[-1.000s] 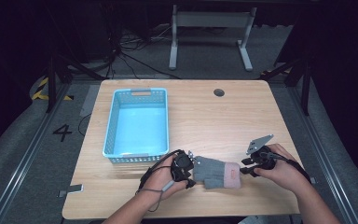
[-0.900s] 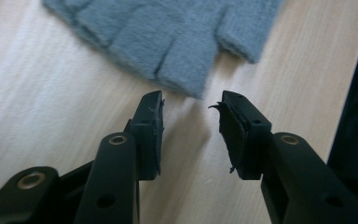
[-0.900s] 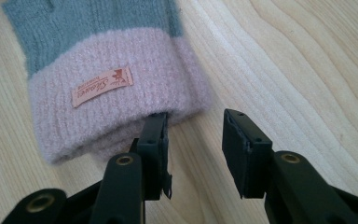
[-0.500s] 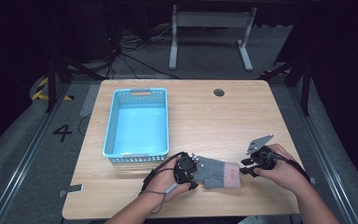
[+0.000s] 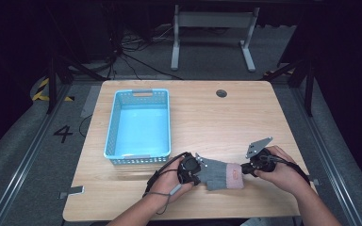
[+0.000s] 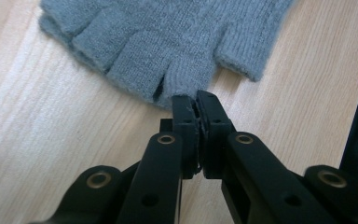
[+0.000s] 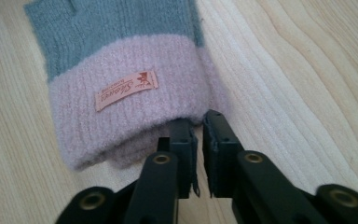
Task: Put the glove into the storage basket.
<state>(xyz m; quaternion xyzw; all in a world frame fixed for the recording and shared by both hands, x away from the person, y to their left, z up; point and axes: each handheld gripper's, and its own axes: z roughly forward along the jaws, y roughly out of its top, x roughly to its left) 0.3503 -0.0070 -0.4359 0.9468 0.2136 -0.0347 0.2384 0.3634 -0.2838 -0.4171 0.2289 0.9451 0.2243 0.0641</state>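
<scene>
Grey fingerless glove (image 5: pixel 219 174) flat on table (image 5: pixel 264 108) near front edge, just right of empty blue basket (image 5: pixel 139 123). Left gripper (image 6: pixel 197 100) just closed, pinching a finger end; right gripper (image 7: pixel 199 122) just closed at pink cuff (image 7: pixel 121 107), grip uncertain. Lift and transfer to basket probably still ahead.

a wooden table (image 5: pixel 245 117) carries a blue basket (image 5: pixel 114 123) and a grey glove (image 5: pixel 219 173).

Glove (image 6: pixel 168 42) runs off the frame's top — label (image 7: pixel 127 89) lettering too blurred.
</scene>
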